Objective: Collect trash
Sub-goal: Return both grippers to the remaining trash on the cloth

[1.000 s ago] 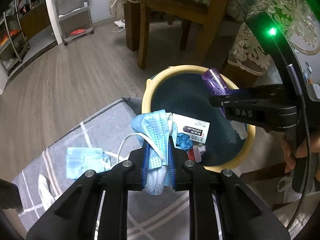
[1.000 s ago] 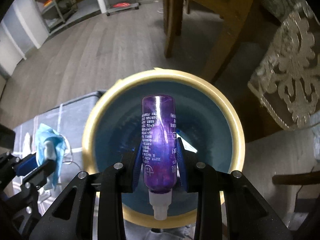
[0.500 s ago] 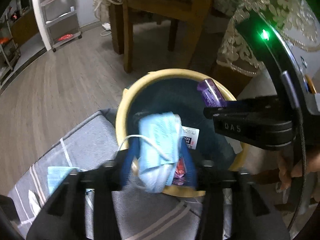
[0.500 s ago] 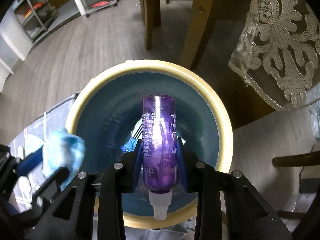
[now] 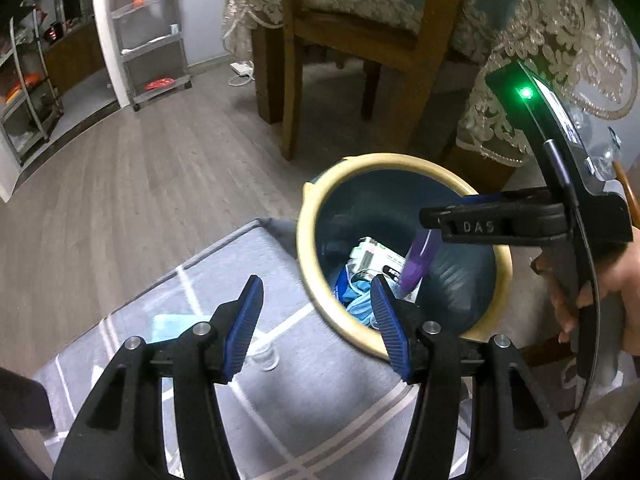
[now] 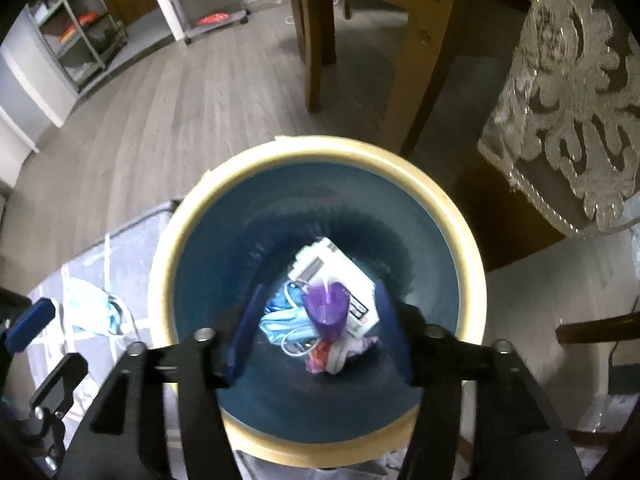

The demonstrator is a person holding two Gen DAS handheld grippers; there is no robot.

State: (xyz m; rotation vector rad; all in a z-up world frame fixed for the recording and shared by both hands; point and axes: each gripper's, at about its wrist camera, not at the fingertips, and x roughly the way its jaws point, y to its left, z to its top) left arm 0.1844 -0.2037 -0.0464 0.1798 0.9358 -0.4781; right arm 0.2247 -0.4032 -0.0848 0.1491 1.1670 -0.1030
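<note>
Both released: L gripper (image 5: 316, 320) spread at bin (image 6: 472, 264) rim, R gripper (image 6: 316, 332) spread over it. Bottle (image 6: 326, 308) in bin atop mask. Spare mask (image 6: 90, 312) on rug, 9 o'clock of bin. Risk: snagging its ear loop, clipping rim.

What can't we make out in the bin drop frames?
- Bin bottom, right wrist view: trash pile covers it.
- Purple bottle label, right wrist view: motion blur.
- White box print, left wrist view: too small; the bottle overlaps it.
- Face mask on the rug, left wrist view: left gripper hides part.
</note>
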